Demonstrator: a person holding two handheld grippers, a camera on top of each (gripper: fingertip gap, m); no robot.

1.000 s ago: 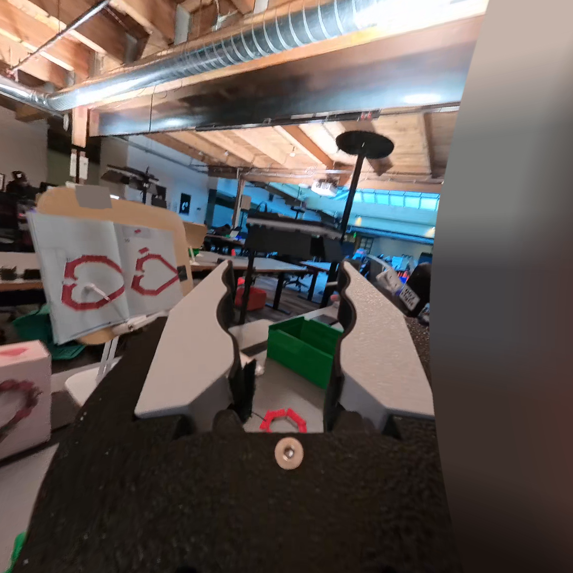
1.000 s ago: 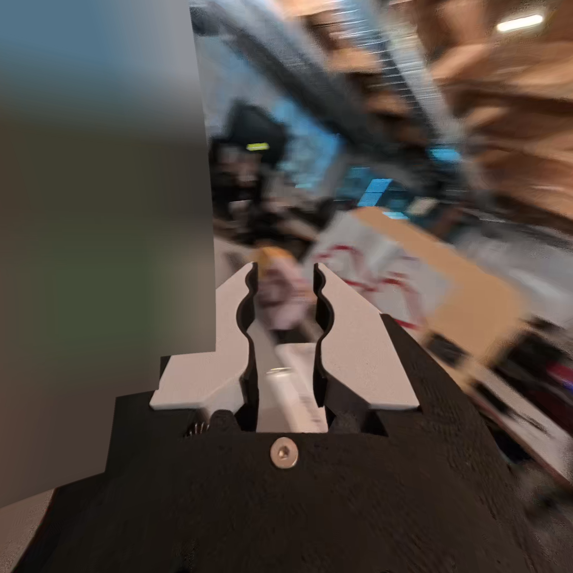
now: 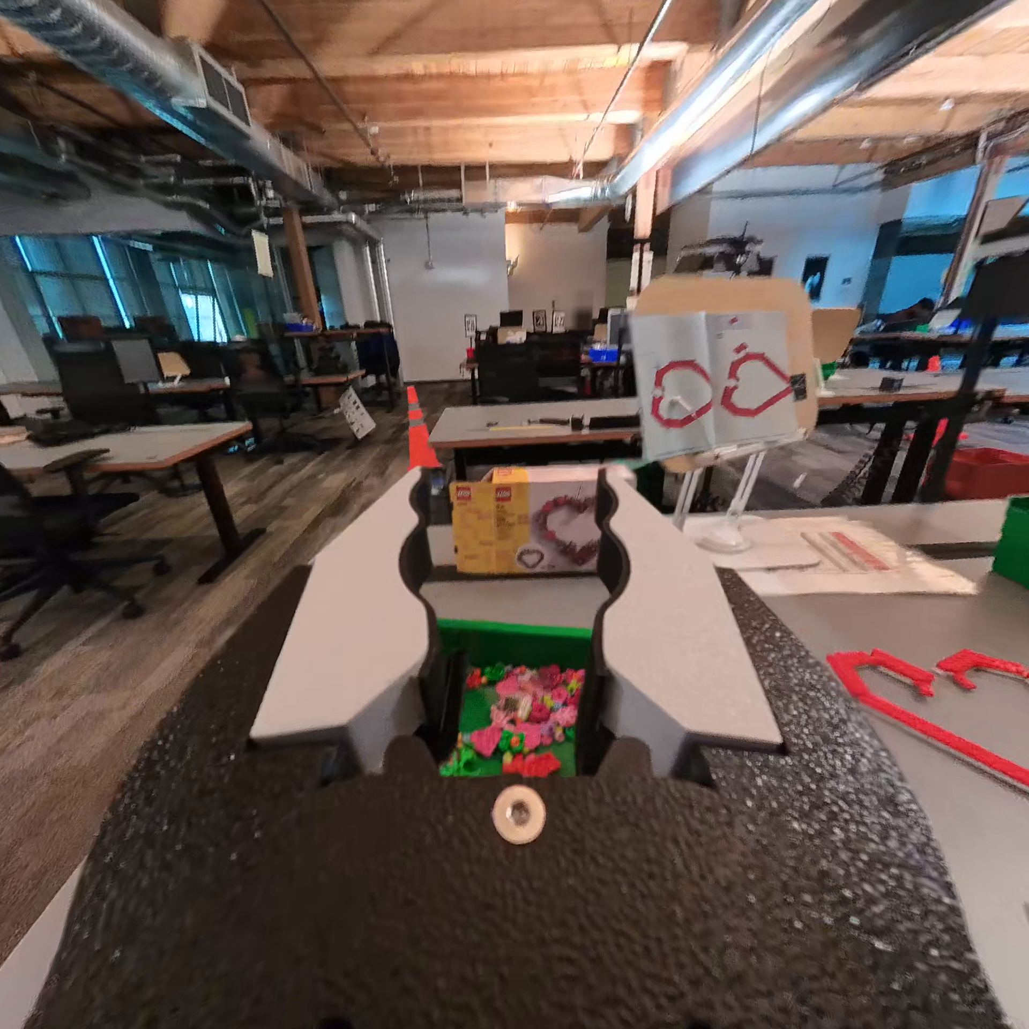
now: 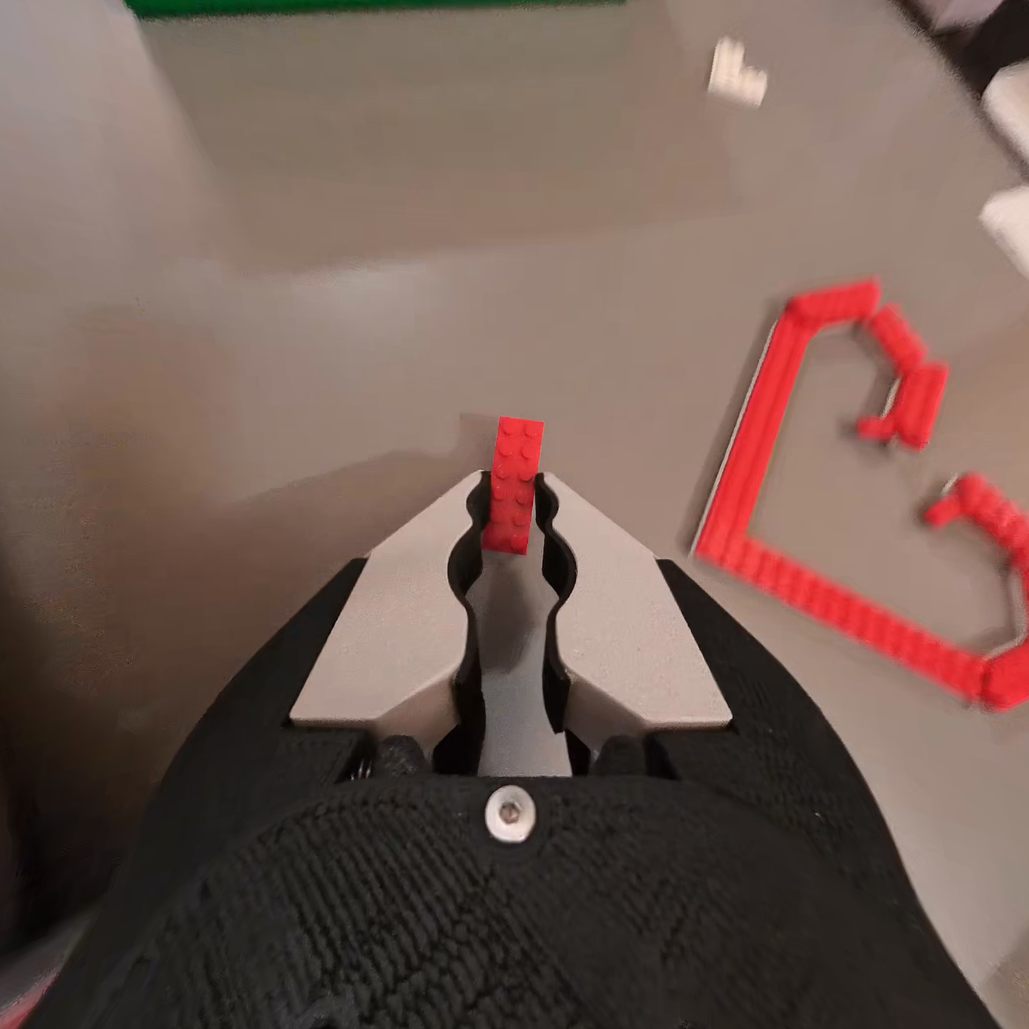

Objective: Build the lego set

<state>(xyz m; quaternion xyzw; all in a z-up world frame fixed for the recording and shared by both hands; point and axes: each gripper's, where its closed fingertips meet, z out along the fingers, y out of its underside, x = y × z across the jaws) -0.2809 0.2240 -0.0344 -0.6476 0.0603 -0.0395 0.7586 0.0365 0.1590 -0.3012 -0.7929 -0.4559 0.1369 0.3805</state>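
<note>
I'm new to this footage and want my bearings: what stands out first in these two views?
The right tongs pinch a red plate by its sides above the grey table, with the unfinished red heart frame lying flat to their right. The left tongs hang open over a green bin of pink, red and green pieces, with the set box beyond.

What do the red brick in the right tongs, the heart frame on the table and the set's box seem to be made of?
Red brick: probably hard moulded plastic, with crisp round studs and even colour.
Heart frame: likely the same plastic, studded strips, though blurred.
Set's box: looks like printed cardboard, with flat faces and folded edges.
</note>
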